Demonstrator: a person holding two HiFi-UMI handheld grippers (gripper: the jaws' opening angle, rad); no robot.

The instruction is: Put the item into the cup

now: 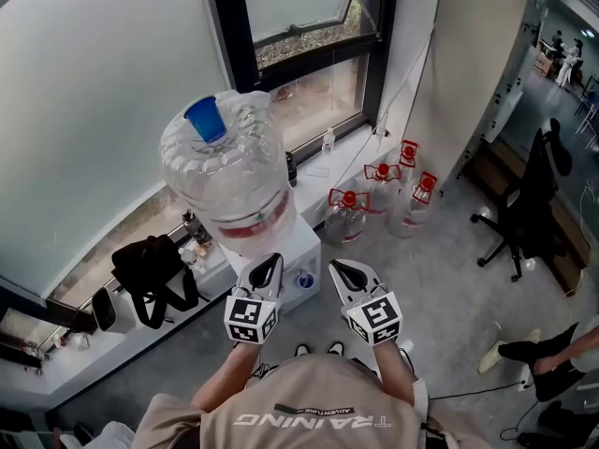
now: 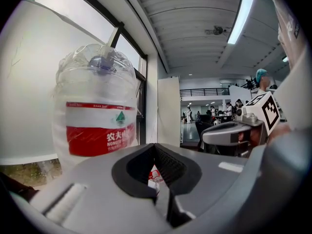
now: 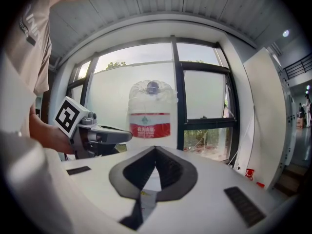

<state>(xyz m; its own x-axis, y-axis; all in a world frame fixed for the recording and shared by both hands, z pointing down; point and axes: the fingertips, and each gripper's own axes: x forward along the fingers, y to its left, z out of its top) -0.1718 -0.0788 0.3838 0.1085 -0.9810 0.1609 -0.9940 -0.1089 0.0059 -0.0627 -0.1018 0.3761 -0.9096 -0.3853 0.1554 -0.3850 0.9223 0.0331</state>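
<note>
Room: window [image 1: 309, 26] corner, grey floor [image 1: 440, 279].
Water bottle [image 1: 229, 181]: on white dispenser [image 1: 298, 247], centre-left.
Blue cup [image 1: 206, 120]: atop bottle, upper left.
Left gripper [image 1: 270, 259]: fingers together, empty.
Right gripper [image 1: 341, 266]: fingers together, empty.

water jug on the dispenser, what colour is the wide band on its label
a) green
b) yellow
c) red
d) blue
c: the water jug carries a label with a wide red band under a white strip, plain in the left gripper view and seen again in the right gripper view.
</note>
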